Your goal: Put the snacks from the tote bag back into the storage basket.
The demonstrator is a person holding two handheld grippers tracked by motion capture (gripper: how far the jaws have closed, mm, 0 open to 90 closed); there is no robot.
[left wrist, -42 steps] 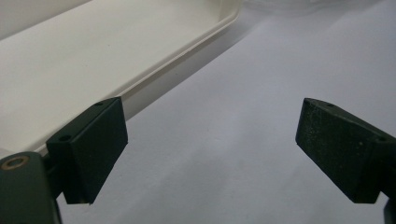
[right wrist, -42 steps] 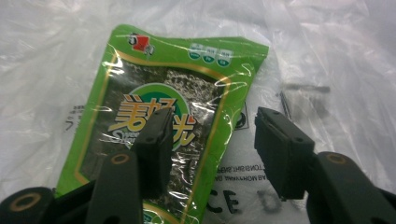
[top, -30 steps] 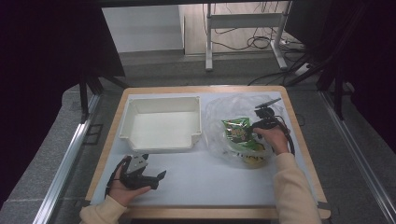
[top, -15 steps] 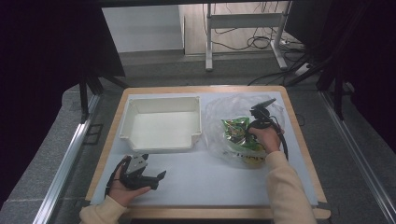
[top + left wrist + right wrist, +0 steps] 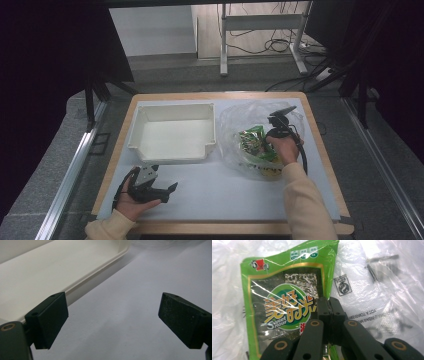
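The right gripper [image 5: 329, 306] has pushed forward, jaws pinched on the green packet [image 5: 287, 305] (inside the clear bag [image 5: 377, 290]). A lift-out looks next. The left gripper [image 5: 159, 191] stays spread, idle.

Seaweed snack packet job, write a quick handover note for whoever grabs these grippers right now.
Right gripper: jaws shut on the green seaweed snack packet, which lies among the clear plastic bag on the right of the table.
Left gripper: open, holding nothing, resting on the table near the front edge of the white tray.
Done: packet gripped.
Left: nothing is in the tray yet; the likely next step is lifting the packet clear of the bag and into the tray.
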